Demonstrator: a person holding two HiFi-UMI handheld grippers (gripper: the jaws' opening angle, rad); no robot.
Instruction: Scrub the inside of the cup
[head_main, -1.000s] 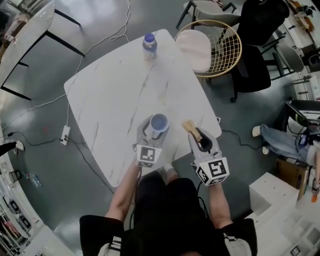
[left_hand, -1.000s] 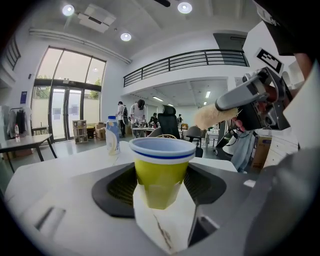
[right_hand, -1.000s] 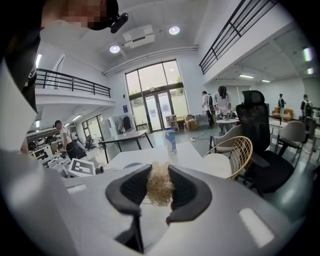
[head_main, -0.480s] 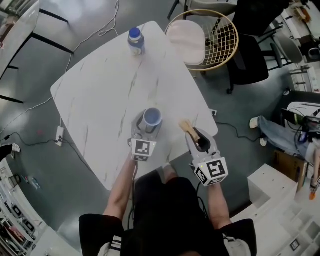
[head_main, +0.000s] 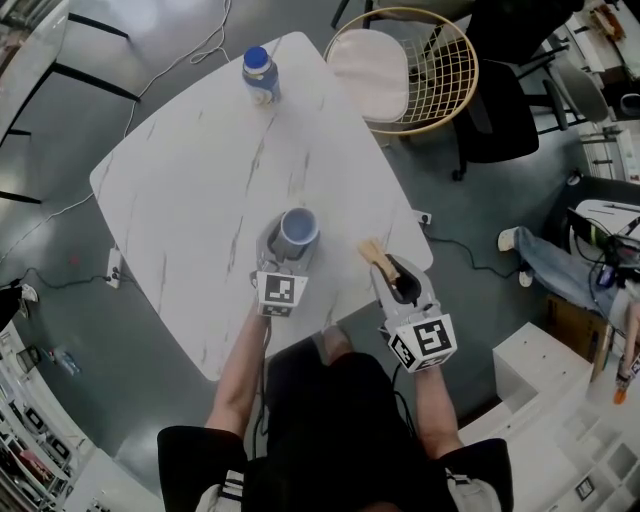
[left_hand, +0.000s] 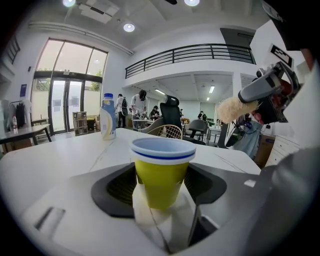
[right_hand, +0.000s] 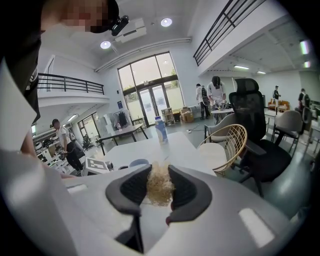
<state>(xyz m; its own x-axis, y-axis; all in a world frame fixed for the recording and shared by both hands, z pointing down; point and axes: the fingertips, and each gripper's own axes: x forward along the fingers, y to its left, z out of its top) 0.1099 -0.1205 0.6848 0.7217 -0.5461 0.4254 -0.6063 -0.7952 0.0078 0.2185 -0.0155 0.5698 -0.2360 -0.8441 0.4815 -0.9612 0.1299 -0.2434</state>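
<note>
**A:** What sits nearest the person?

**B:** Both tools, over the near edge of a white, grey-veined table (head_main: 190, 190). The left gripper (head_main: 289, 245) has its jaws clamped on the sides of the cup (left_hand: 161, 170), which is yellow with a white rim and a blue band, mouth up.

**A:** Is the cup standing on the surface?

**B:** It is over the table's near part, but I cannot tell if its base touches. To its right and apart from it, the right gripper (head_main: 401, 283) is closed on a scrubber (right_hand: 159, 189). The scrubber's tan fibre head pokes out past the pads toward the far side.

**A:** And farther along the top?

**B:** Bare stone, then a blue-capped bottle (head_main: 259, 75) upright near the far corner.

**A:** What about the room?

**B:** The floor (head_main: 110, 340) is glossy grey, with a power strip (head_main: 113, 268) lying left of the table. Past the far right edge is a wicker chair (head_main: 452, 75), with a black office chair (head_main: 505, 120) just beyond it. Farthest off are tall glass doors (right_hand: 152, 102), a balcony rail (left_hand: 190, 51) overhead, and people (right_hand: 215, 92) standing by desks
</note>
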